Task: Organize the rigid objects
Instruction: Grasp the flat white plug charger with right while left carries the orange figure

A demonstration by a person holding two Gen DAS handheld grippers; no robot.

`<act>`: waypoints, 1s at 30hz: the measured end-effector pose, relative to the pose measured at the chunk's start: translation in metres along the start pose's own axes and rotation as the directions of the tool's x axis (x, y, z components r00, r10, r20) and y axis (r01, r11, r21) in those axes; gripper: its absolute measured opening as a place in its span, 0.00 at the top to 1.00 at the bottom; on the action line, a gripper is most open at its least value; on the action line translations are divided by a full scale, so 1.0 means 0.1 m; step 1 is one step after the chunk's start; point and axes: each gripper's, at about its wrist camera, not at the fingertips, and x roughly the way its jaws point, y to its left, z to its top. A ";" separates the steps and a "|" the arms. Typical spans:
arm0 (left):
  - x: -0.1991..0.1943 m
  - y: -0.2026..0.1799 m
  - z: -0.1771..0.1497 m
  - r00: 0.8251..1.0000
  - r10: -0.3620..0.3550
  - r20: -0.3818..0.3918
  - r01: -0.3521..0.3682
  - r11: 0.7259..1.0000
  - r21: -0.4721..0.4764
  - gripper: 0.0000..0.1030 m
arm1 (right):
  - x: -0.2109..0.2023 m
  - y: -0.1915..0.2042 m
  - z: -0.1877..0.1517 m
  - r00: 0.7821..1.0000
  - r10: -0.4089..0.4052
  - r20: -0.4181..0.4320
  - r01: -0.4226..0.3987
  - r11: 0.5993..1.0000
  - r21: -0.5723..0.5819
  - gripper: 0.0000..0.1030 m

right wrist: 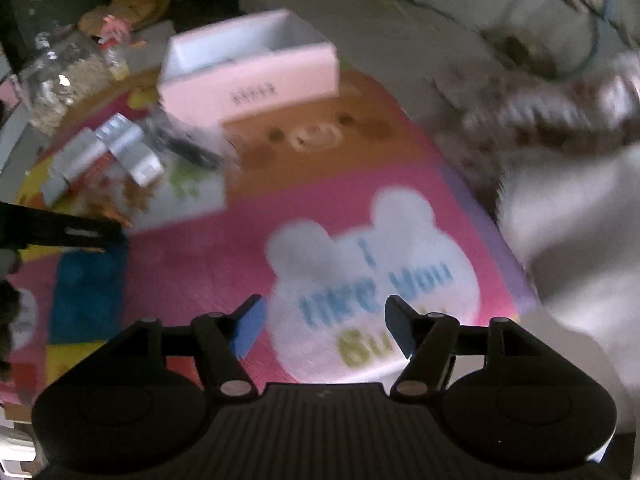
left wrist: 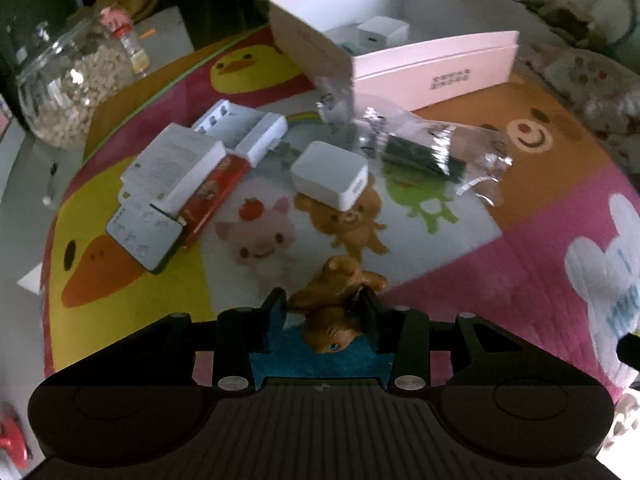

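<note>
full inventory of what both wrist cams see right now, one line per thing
toy figure: 1, orange-brown, in the left gripper
box: 1, pink outside, white inside, open, far edge of mat
white blocks in box: at least 2, white
white cube: 1, mat centre
white boxes: several, white and grey, piled at mat left
red pack: 1, under that pile
clear bag: 1, dark item inside, before the box
glass jar: 1, clear, pale contents, off mat at far left
mat: 1, pink with cartoon animals
left gripper: black, shut on toy
right gripper: black, open, empty
</note>
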 end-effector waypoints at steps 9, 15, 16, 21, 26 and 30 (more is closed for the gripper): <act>0.04 0.14 -0.03 0.995 -0.081 0.055 0.084 0.995 -0.057 0.56 | 0.16 0.14 0.08 0.997 0.051 0.059 -0.041 0.986 -0.159 0.35; 0.03 0.20 -0.10 0.988 -0.124 0.096 0.128 0.991 -0.040 0.56 | 0.37 0.28 0.18 0.998 0.062 0.010 -0.058 0.972 -0.226 0.35; 0.03 0.23 -0.10 0.986 -0.137 0.100 0.142 0.989 -0.040 0.56 | 0.38 0.31 0.19 0.998 0.064 0.007 -0.061 0.971 -0.231 0.35; 0.00 0.36 -0.19 0.969 -0.201 0.145 0.204 0.979 -0.012 0.59 | 0.43 0.50 0.30 0.998 0.065 -0.004 -0.064 0.966 -0.249 0.35; -0.09 0.60 -0.30 0.964 -0.202 0.172 0.216 0.974 -0.065 0.59 | 0.39 0.80 0.49 0.995 0.091 0.030 -0.080 0.960 -0.267 0.35; -0.25 0.96 -0.36 0.960 -0.214 0.181 0.243 0.957 -0.159 0.59 | 0.48 1.15 0.70 0.987 0.160 0.007 -0.154 0.960 -0.234 0.35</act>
